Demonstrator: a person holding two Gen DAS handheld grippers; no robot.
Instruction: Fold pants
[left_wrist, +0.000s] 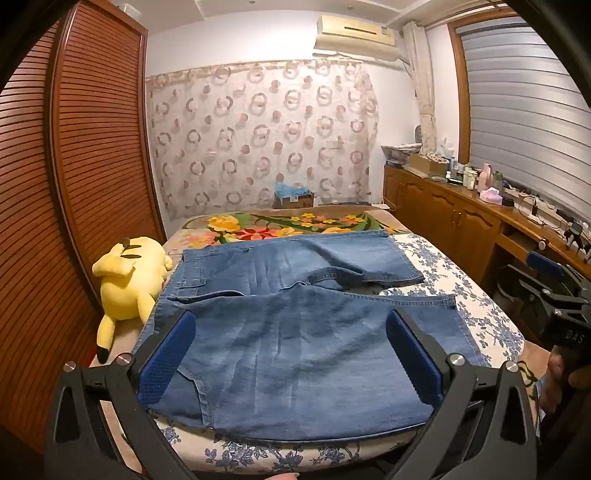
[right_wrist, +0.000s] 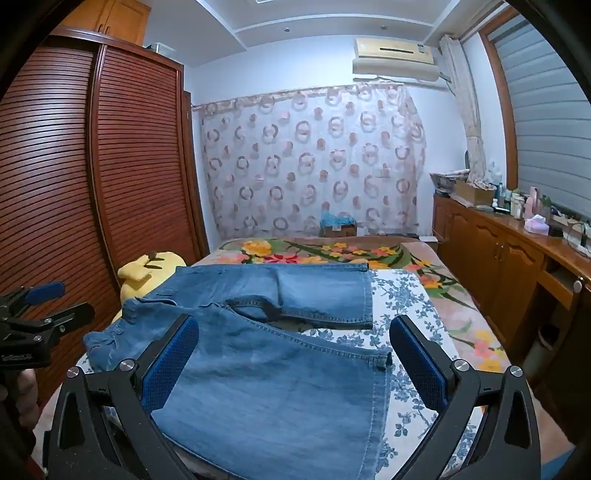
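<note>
Both grippers' fingers (left_wrist: 170, 354) spread over pants (right_wrist: 266, 387); only left view shows whole plush (left_wrist: 129, 277).

Both cameras ride low at the near end of the bed (left_wrist: 480, 295), each looking forward between its own blue pads and tilted slightly down. The left wrist view sits close over the pants (left_wrist: 295, 332) near the waist end, facing the far curtain (left_wrist: 258, 136); the right gripper (left_wrist: 554, 295) shows at its right edge. The right wrist view sits just beside it over the leg end, facing the same way, and catches the left gripper (right_wrist: 37, 317) at its left edge. Both share the pants, plush toy (left_wrist: 129, 280), wardrobe (left_wrist: 92, 147), curtain and long counter (left_wrist: 461, 206).
</note>
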